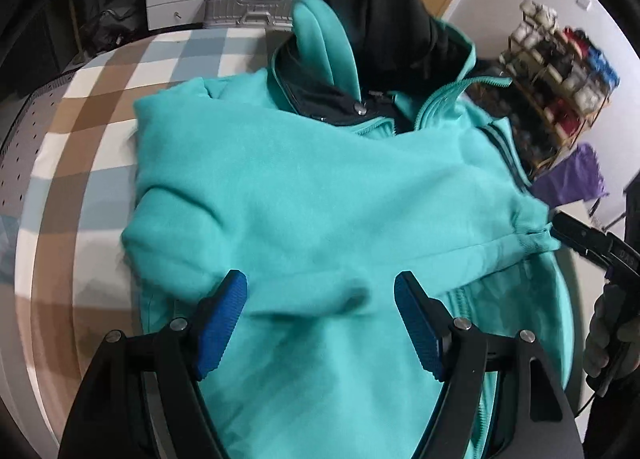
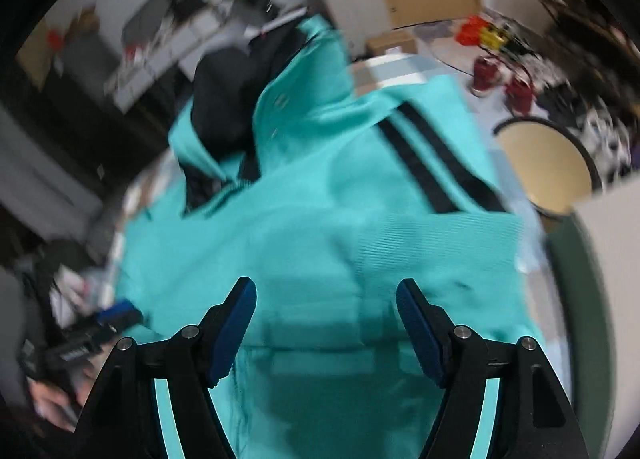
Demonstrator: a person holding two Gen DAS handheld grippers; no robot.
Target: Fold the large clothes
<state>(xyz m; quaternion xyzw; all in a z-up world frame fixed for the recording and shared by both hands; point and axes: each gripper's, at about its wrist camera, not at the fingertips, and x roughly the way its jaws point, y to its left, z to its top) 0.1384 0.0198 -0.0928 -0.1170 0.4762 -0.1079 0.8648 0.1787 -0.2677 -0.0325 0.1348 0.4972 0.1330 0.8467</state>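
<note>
The teal jacket (image 1: 304, 195) lies spread on the checked bed (image 1: 80, 131). Left hand-held gripper (image 1: 320, 295) hovers over it, jaws spread; right hand-held gripper (image 2: 326, 299) likewise spread above the blurred fabric, pinching nothing

The jacket (image 1: 312, 187) lies on the bed (image 1: 100, 107); a suitcase (image 1: 248, 11) stands behind it; a shoe rack (image 1: 560, 75) stands to the right.
</note>
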